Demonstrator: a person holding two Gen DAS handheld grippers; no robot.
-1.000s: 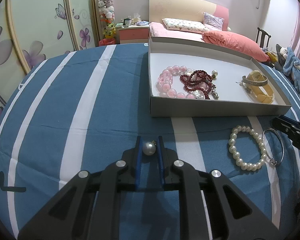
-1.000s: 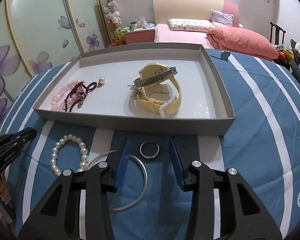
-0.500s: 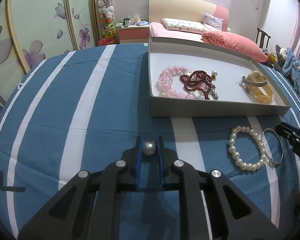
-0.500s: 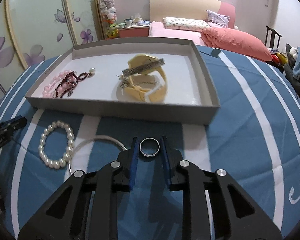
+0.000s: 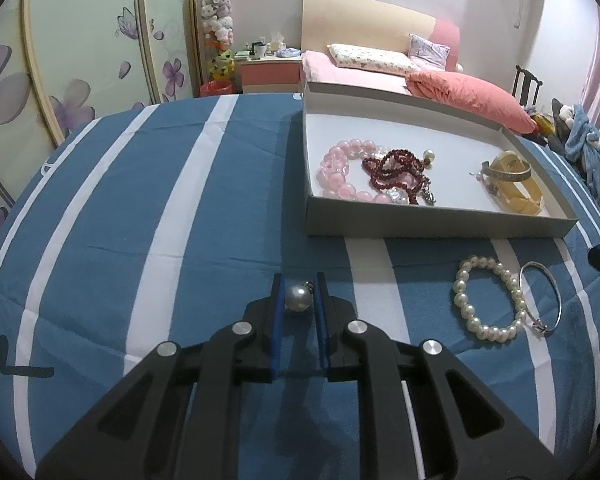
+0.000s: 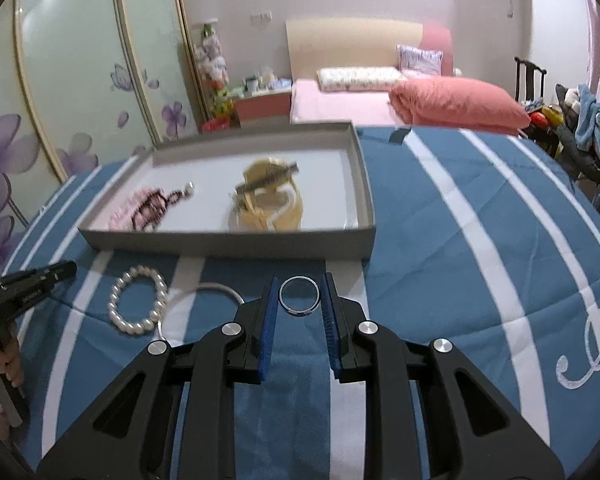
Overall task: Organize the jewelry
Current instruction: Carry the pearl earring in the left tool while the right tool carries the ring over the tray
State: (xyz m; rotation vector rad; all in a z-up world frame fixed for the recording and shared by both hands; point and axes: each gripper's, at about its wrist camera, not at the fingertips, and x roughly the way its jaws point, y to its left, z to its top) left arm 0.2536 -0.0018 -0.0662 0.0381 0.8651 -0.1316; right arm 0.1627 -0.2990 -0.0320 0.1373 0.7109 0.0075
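Observation:
My left gripper (image 5: pixel 299 286) is shut on a pearl pendant (image 5: pixel 298 298), low over the striped blue cloth. My right gripper (image 6: pixel 299 285) is shut on a silver ring (image 6: pixel 299 295), lifted just in front of the grey tray (image 6: pixel 228 244). Inside the tray (image 5: pixel 420 226) lie a pink bead bracelet (image 5: pixel 340 172), a dark red bead string (image 5: pixel 396 172), a loose pearl (image 5: pixel 429 155) and a yellow watch with a silver bangle (image 5: pixel 508 180). A white pearl bracelet (image 5: pixel 488 300) and a thin silver bangle (image 5: pixel 542 300) rest on the cloth near the tray's front wall.
The left gripper's tip (image 6: pixel 36 280) reaches in from the left edge of the right wrist view, with a hand (image 6: pixel 0 360) below it. A bed with a pink quilt (image 5: pixel 468 96) and sliding wardrobe doors (image 5: pixel 80 60) stand behind the table.
The right gripper shut on the silver ring and lifted it off the cloth, away from the thin bangle. The left gripper kept still with the pearl pendant.

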